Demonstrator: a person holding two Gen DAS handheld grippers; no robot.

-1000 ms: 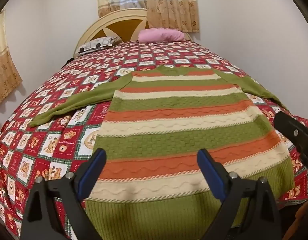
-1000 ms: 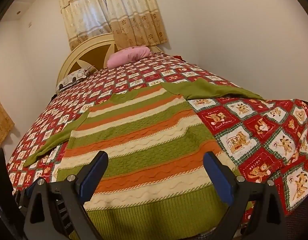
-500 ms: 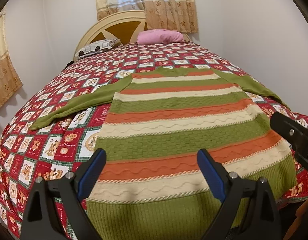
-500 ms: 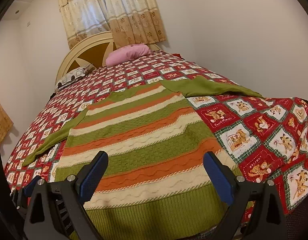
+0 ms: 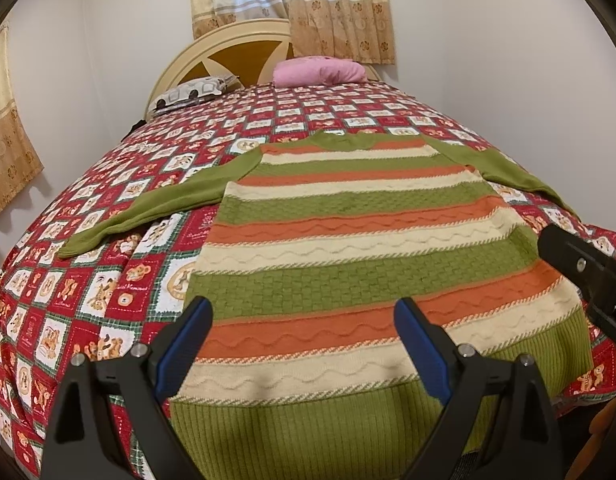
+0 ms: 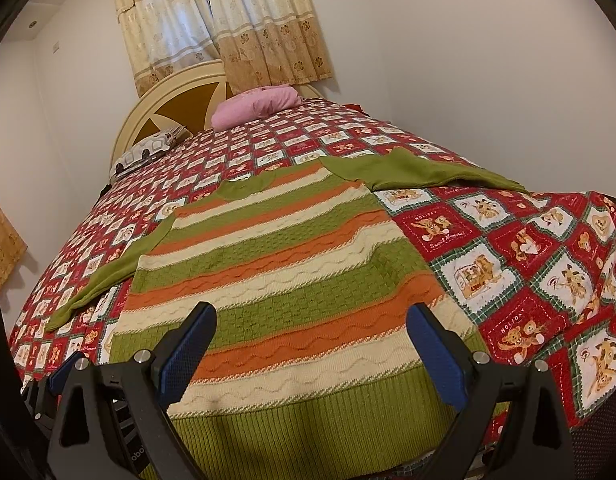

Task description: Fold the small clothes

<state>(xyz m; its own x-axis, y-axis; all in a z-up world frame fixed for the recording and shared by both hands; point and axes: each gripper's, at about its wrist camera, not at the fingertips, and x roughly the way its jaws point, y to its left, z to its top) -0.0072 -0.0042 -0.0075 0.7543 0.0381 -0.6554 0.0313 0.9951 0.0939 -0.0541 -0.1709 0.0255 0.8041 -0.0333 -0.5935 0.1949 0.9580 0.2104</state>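
A knitted sweater [image 5: 347, 248] with green, orange and cream stripes lies flat on the bed, neck far, green hem near, both green sleeves spread out. It also shows in the right wrist view [image 6: 284, 264]. My left gripper [image 5: 302, 344] is open and empty, just above the hem at its left half. My right gripper [image 6: 311, 350] is open and empty above the hem's right half. The right gripper's black body [image 5: 583, 276] shows at the right edge of the left wrist view.
The bed has a red patchwork quilt [image 5: 88, 280] with bear prints. A pink pillow [image 5: 319, 72] and a patterned pillow [image 5: 192, 94] lie at the round headboard [image 5: 228, 46]. A white wall [image 6: 487, 80] runs along the right side. Curtains [image 6: 224, 32] hang behind.
Both grippers have drifted slightly, tilting up a little, so the headboard and curtains show more. The sweater has not moved. Both stay open.
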